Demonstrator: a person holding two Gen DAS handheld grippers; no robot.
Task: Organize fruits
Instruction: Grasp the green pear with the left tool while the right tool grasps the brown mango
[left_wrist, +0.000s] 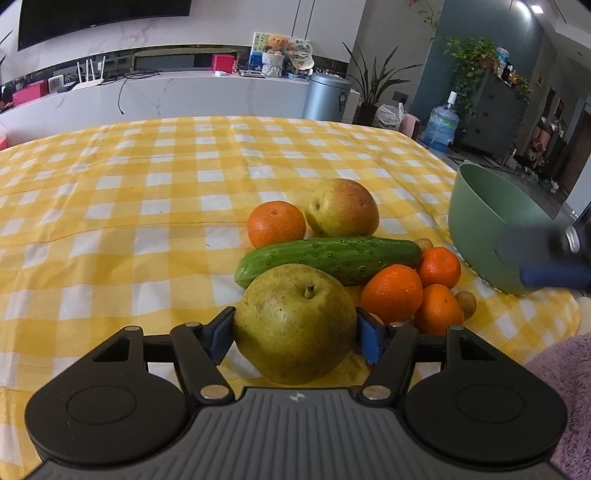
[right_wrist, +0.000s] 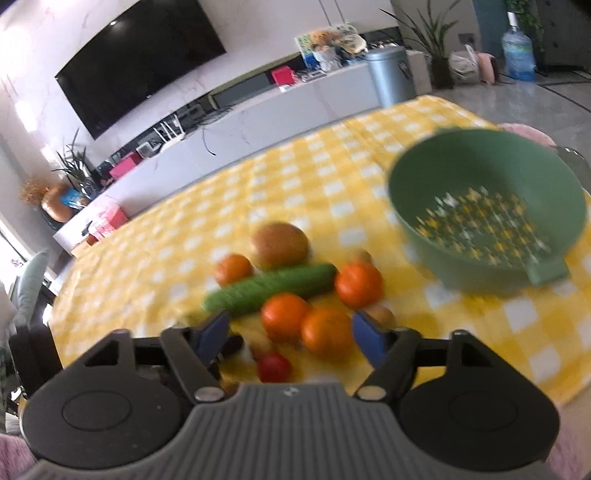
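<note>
The left gripper had its blue pads clamped on a big speckled yellow-green pear, just off the yellow checked tablecloth and right in front of the fruit pile. The right gripper hung wide open and empty, near the green plastic colander.

left wrist: low, close | right wrist: higher, tilted | shared: cucumber

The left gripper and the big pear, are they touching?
Touching. The left wrist view shows both blue pads of the left gripper pressed against the sides of the pear, with no gap on either side.
</note>
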